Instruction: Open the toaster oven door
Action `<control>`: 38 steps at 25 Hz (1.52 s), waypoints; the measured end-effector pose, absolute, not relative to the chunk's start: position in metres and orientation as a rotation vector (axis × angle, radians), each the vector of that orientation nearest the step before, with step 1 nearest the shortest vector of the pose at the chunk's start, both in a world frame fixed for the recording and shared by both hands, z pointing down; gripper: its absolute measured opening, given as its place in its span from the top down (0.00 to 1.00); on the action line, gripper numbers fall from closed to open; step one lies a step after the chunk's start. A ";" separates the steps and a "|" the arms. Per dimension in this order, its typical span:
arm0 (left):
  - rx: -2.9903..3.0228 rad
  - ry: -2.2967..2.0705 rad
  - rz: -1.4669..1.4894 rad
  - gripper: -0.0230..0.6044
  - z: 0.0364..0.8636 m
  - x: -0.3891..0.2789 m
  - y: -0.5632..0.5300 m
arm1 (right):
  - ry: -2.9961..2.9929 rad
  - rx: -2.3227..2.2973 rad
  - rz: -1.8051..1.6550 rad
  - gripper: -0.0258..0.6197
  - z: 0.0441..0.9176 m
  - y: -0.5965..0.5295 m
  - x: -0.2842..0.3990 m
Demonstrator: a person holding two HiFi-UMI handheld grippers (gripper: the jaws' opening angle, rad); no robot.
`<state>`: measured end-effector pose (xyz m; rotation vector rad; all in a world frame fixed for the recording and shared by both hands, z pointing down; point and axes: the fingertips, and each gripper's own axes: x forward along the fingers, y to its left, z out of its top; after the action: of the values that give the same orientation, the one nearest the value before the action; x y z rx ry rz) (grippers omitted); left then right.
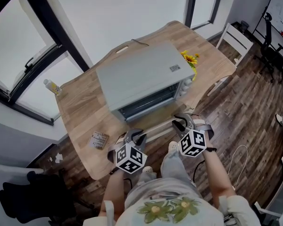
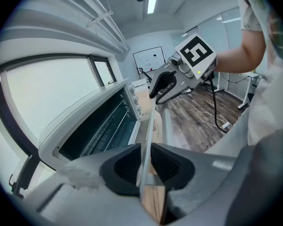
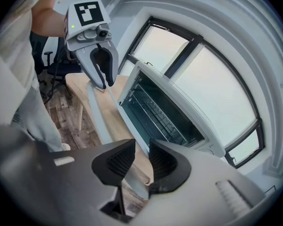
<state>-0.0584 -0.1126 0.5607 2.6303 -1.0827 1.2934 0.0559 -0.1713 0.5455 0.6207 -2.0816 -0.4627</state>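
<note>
A grey toaster oven [image 1: 141, 74] stands on the wooden table [image 1: 80, 102], its door [image 1: 160, 119] lying open and flat toward me and its rack [image 3: 155, 112] exposed. The door's pale handle bar [image 3: 96, 112] runs along the front edge. My left gripper [image 1: 136, 135] is at the bar's left end. In the left gripper view its jaws [image 2: 146, 166] are shut on the thin door edge [image 2: 150, 126]. My right gripper [image 1: 180, 124] is at the bar's right end, and its jaws [image 3: 141, 161] are shut on the handle. Each gripper sees the other [image 2: 162, 86] [image 3: 104, 74] along the bar.
A small packet [image 1: 99, 140] lies on the table's near left. Yellow flowers [image 1: 190, 59] sit to the right of the oven. A bottle [image 1: 52, 86] stands on the window sill at left. A white chair [image 1: 236, 39] stands at the far right, and the person's legs are below the table edge.
</note>
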 end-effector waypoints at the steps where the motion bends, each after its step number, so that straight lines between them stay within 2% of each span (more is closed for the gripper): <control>1: 2.631 -1.074 1.293 0.85 0.562 -0.058 -0.112 | -2.082 0.621 -0.460 0.82 0.546 -0.171 0.056; 38: 2.615 -0.981 1.385 0.85 0.585 -0.047 -0.090 | -2.068 0.634 -0.400 0.81 0.569 -0.150 0.067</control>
<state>-0.0468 -0.0895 0.5849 2.6152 -0.9810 1.3849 0.0670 -0.1498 0.5686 0.6339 -2.0682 -0.3998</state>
